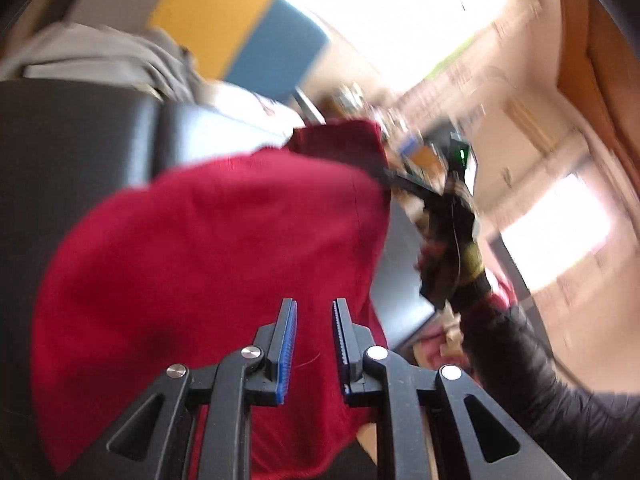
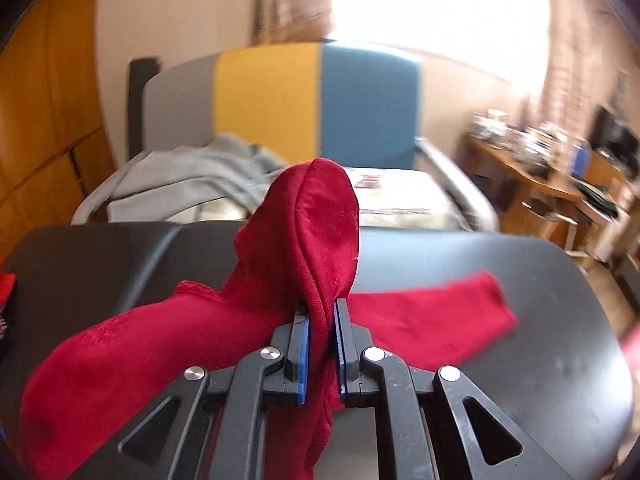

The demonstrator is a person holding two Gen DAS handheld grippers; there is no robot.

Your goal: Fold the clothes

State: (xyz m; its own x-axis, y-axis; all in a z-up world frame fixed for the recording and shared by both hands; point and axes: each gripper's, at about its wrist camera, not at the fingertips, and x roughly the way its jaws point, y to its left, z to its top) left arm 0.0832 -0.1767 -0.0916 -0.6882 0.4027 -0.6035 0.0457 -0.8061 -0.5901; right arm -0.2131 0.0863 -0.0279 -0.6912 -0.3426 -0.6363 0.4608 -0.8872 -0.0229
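Left of the right jaws lay grey bedding (image 2: 188, 176) on a bed (image 2: 404, 196). The red garment (image 2: 312, 232) rose between those jaws, pinched tight, spreading over the black tabletop (image 2: 540, 320) either side. Beyond stood a yellow-blue headboard (image 2: 316, 104); a cluttered desk (image 2: 536, 172) sat right. The left gripper (image 1: 314, 344) hung parted above the cloth, gripping nothing.
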